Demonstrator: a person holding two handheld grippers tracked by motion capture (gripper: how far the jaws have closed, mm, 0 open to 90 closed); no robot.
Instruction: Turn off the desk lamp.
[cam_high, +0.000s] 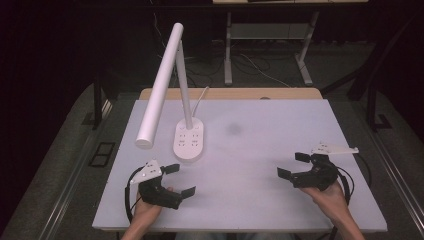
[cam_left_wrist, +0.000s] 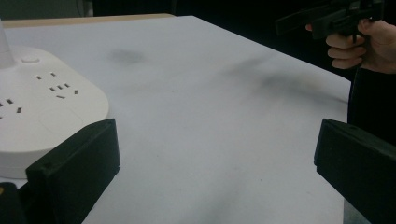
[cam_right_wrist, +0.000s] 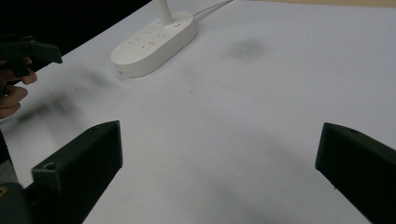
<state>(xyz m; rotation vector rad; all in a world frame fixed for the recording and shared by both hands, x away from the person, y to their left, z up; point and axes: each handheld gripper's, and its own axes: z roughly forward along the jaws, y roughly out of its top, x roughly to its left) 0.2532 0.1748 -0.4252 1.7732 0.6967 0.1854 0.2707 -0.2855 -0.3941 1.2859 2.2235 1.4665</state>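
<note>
On the white table (cam_high: 260, 145), toward ten o'clock from its middle, stands the desk lamp (cam_high: 189, 139), its oval white base flat on the surface and bearing rows of socket slots. A thin upright post rises from the far end of that base, and a long white tube head slants down from the top of the post toward seven o'clock, ending above the bare surface just left of the base. A white cord leaves the base toward one o'clock.

At seven o'clock on the table the left gripper (cam_high: 179, 179) is held in the person's left hand (cam_high: 148, 210), its two black jaws spread wide with nothing between them, pointing toward two o'clock. The lamp base lies just beyond it at twelve o'clock, near but apart; in the left gripper view the base (cam_left_wrist: 46, 107) sits close behind the left-hand jaw.

At four o'clock the right gripper (cam_high: 292, 165), in the right hand (cam_high: 330, 195), has its jaws likewise parted and empty, aimed toward ten o'clock, well apart from the lamp. In the right gripper view the base (cam_right_wrist: 154, 44) lies far off at eleven o'clock, with bare table between the open jaws
</note>
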